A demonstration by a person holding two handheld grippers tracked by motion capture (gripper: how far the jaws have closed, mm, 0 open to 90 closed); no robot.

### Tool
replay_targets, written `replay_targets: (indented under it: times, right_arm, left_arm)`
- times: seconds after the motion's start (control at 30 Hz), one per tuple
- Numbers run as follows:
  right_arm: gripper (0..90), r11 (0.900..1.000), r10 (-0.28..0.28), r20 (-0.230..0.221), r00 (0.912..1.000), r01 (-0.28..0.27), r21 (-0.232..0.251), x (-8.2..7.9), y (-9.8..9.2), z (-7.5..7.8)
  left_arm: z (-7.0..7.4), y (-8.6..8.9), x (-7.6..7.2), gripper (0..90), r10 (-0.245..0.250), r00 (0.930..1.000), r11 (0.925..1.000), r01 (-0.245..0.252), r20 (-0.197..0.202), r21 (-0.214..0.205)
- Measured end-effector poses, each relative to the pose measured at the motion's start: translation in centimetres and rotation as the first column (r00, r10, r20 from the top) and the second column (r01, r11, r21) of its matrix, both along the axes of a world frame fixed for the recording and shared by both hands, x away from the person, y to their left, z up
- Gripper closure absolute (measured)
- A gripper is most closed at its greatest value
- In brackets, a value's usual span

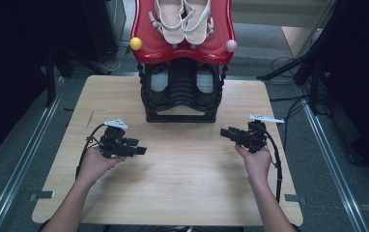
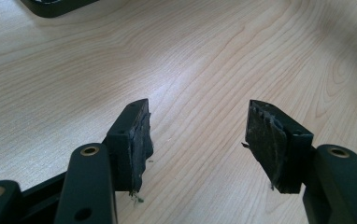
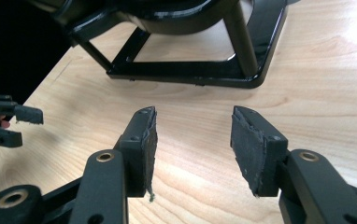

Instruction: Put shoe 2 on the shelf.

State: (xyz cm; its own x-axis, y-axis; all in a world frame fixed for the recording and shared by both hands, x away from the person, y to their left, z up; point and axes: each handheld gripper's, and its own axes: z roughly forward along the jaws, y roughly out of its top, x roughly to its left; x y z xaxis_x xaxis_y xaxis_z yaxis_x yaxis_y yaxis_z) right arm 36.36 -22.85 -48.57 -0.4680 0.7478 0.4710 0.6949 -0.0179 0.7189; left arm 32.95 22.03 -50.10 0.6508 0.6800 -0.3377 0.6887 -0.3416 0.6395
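Shoe rack, both tools wide — empty

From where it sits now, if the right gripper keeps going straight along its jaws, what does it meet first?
Most likely the black base frame of the shoe rack, which lies straight ahead of the right gripper. Its jaws stand open with bare table between them. The left gripper is off to the side; depth is uncertain.

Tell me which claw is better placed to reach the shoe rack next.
Probably the right claw: in the right gripper view its open jaws face the black base of the shoe rack. The left claw, also open, faces mostly bare table in the left gripper view.
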Motion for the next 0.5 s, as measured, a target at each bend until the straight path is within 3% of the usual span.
replay_targets:
  times: [0.5]
  right_arm:
    - [50.2,0.9979,0.055,0.008,0.9985,-0.055,-0.036,-0.6,1.1,-0.7]
  left_arm:
    - [-0.1,-0.3,0.0,38.2,-0.012,0.9999,0.9999,0.012,0.008,0.004]
